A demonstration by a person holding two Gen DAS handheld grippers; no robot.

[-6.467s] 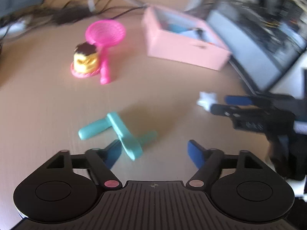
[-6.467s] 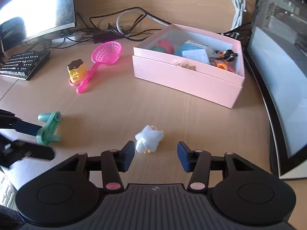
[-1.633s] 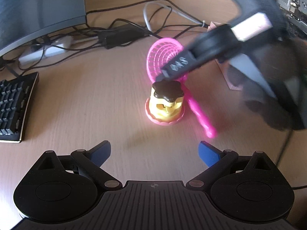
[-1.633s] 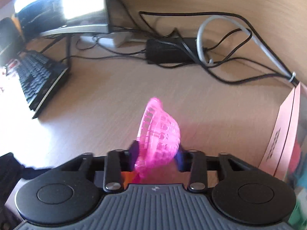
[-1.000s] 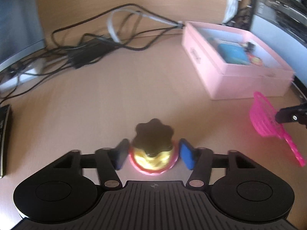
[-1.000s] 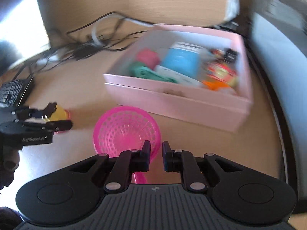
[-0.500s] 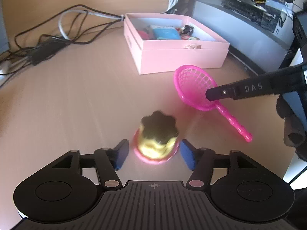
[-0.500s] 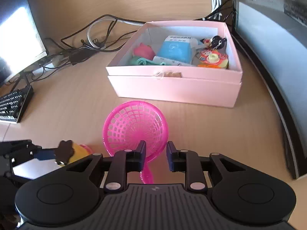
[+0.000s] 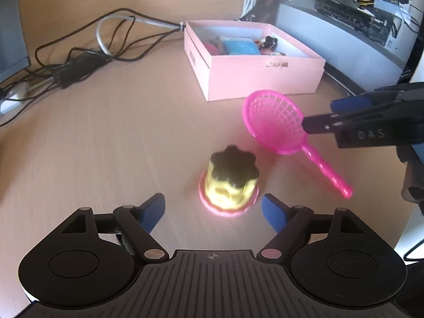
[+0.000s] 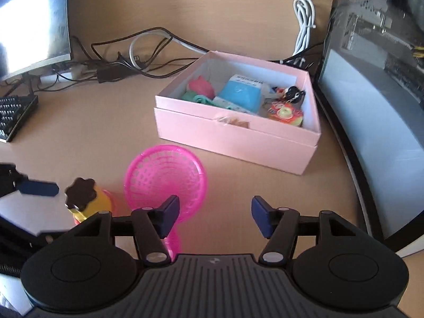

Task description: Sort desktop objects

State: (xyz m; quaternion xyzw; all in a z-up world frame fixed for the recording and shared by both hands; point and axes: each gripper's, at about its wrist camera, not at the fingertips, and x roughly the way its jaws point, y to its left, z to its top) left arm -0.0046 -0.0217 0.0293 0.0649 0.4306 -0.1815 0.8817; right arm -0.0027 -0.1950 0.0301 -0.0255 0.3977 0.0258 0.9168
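Left gripper (image 9: 213, 208): jaws spread wide, gripping nothing. The yellow pudding toy (image 9: 230, 182) stands on the desk (image 9: 106, 137) just ahead of the gap, slightly blurred. Right gripper (image 10: 214, 216): jaws wide apart, empty. The pink strainer (image 10: 165, 180) lies ahead of its left finger, handle largely hidden beneath that finger. Pink box (image 10: 235, 135) sits well beyond both jaws; its contents are partly cut off by the near wall.
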